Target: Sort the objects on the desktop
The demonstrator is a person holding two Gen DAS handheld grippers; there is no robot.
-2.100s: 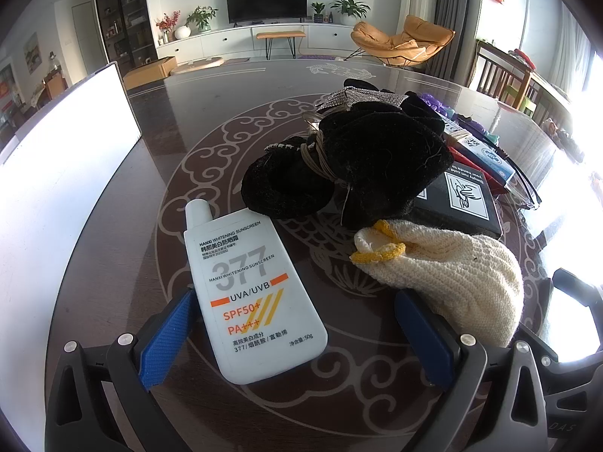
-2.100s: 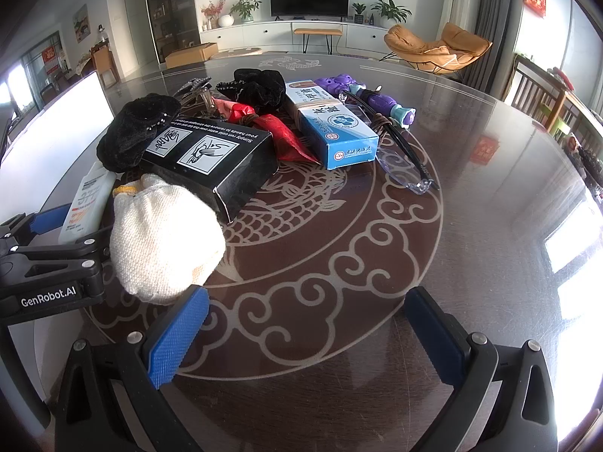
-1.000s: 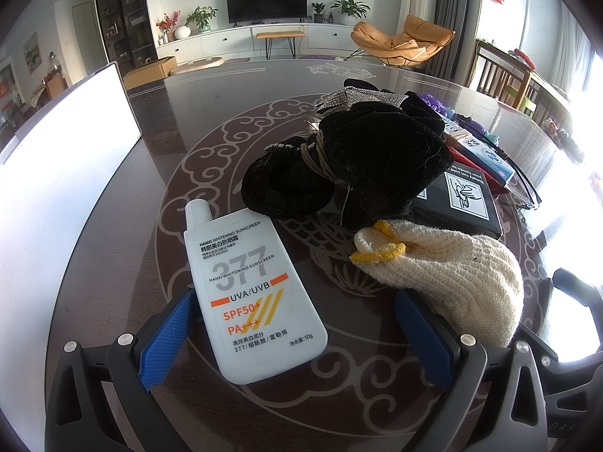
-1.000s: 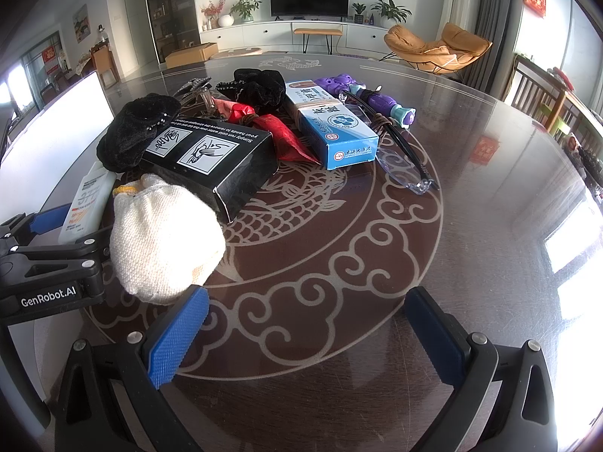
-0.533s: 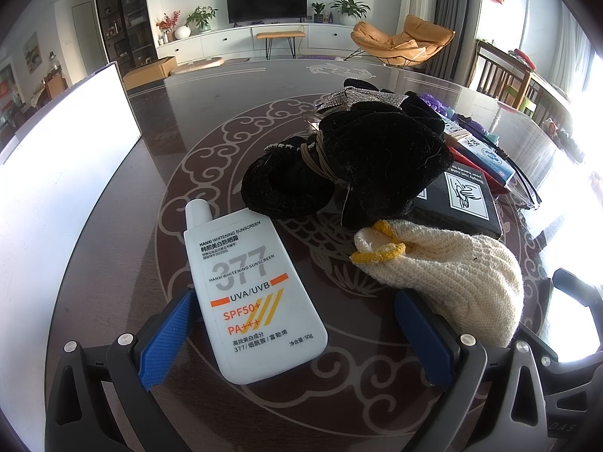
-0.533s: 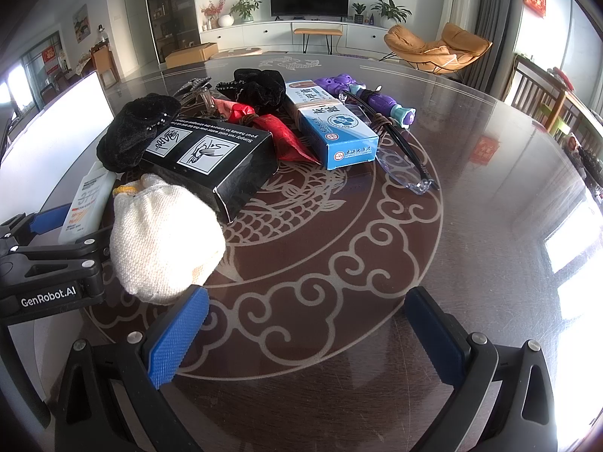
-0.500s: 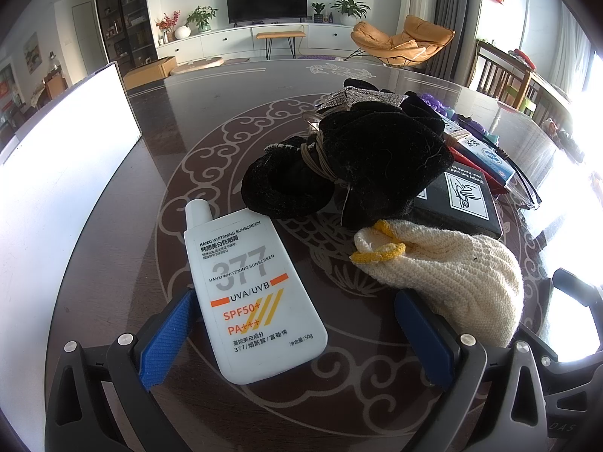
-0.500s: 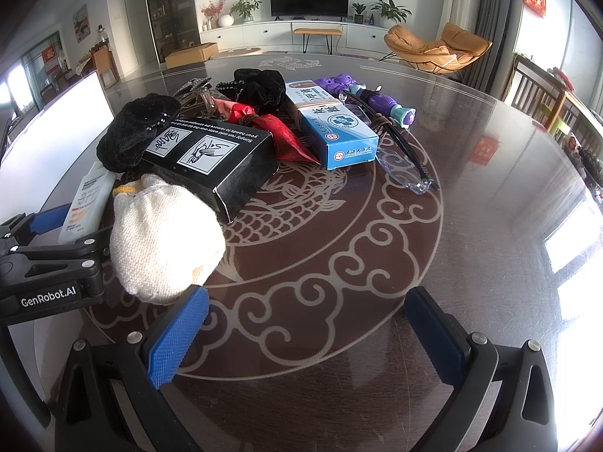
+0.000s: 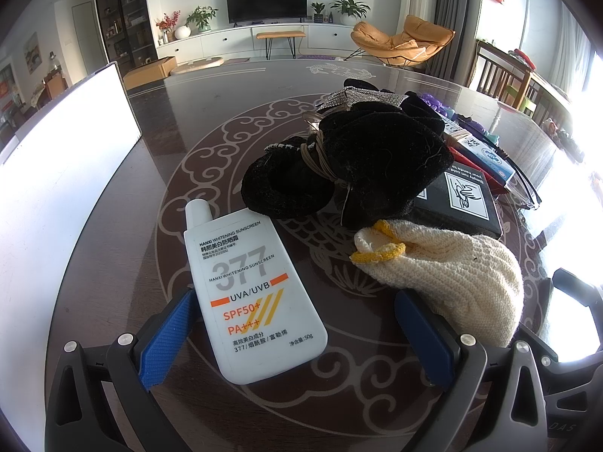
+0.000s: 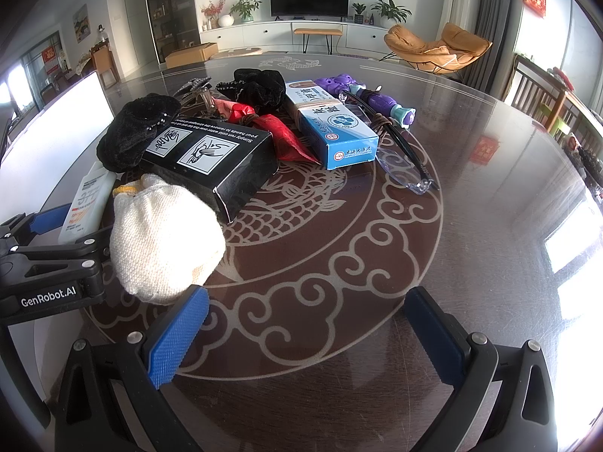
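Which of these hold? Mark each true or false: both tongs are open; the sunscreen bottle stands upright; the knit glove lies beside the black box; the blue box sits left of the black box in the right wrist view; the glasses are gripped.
1. Both the left tongs and right tongs are open. True.
2. The sunscreen bottle stands upright. False: it lies flat on the table.
3. The knit glove lies beside the black box. True.
4. The blue box sits left of the black box. False: it is on the right.
5. The glasses are gripped. False: they rest on the table.
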